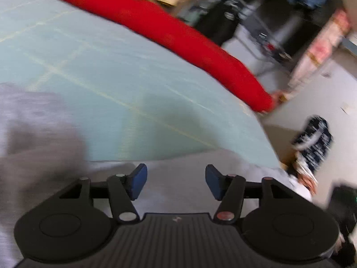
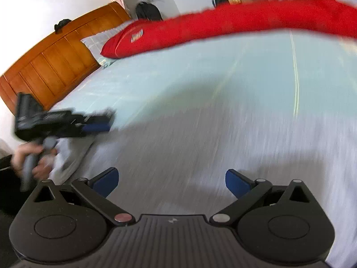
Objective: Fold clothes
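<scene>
So the biggest thing here is the bed with its pale blue sheet, wooden headboard at one end and a long red bolster running along the far side. Spread across the near part of the sheet is the light grey garment, and it takes up most of the right wrist view, reaching from under that camera off to the right edge and leftward to a bunched-up end near the headboard side. It's all motion-blurred, so I can't tell how many layers it's in or whether any fold is already there. Left claw is out at that bunched end, pointing across the bed with the person's hand on the grip; in its own view the left claw is spread wide with nothing between the pads, grey fabric right under it. Right claw is also spread wide and empty, hovering over the middle of the cloth. So the cloth's long run seems to go left-right between the two claws, and I'd guess the left one is nearer an actual edge to grab.
</scene>
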Available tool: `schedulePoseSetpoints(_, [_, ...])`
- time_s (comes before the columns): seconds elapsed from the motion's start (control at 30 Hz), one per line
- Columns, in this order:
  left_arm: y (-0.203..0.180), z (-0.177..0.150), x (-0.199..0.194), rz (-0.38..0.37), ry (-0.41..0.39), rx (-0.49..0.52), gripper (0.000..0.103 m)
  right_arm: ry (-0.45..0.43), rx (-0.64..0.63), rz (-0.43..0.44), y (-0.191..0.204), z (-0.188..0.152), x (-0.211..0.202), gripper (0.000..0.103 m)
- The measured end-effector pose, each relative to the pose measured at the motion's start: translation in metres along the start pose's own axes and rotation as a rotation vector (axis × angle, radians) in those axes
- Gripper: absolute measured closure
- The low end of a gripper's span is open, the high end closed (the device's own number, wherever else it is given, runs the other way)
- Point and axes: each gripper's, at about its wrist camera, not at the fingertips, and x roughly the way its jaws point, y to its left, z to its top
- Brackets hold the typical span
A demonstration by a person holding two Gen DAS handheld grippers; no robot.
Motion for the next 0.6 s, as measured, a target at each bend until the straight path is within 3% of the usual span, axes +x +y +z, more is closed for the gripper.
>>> schedulePoseSetpoints(0.13, [0.013,-0.017,0.017,0.048,0.068,-0.093,0.046,-0.016,-0.121,0.002,0.0,0.031,0.037,0.0])
schedulePoseSetpoints(0.2, [0.019,-0.02,0.012,0.031,0.049,-0.13,0.044,-0.003,-0.149,0.031,-0.005,0.041,0.057,0.0])
schedulePoseSetpoints(0.33, [0.018,-0.022,0.0,0.047,0.035,-0.141,0.044,0.125,-0.079,0.022,-0.029,0.036,0.086,0.0])
schedulePoseSetpoints(0.43, [0.015,-0.019,0.006,0.059,0.026,-0.149,0.043,0.11,-0.12,0.079,-0.033,0.048,0.07,0.0])
schedulePoseSetpoints(0.6, [0.015,-0.019,0.012,0.078,-0.003,-0.181,0.043,0.198,-0.096,0.084,-0.065,0.079,0.095,0.0])
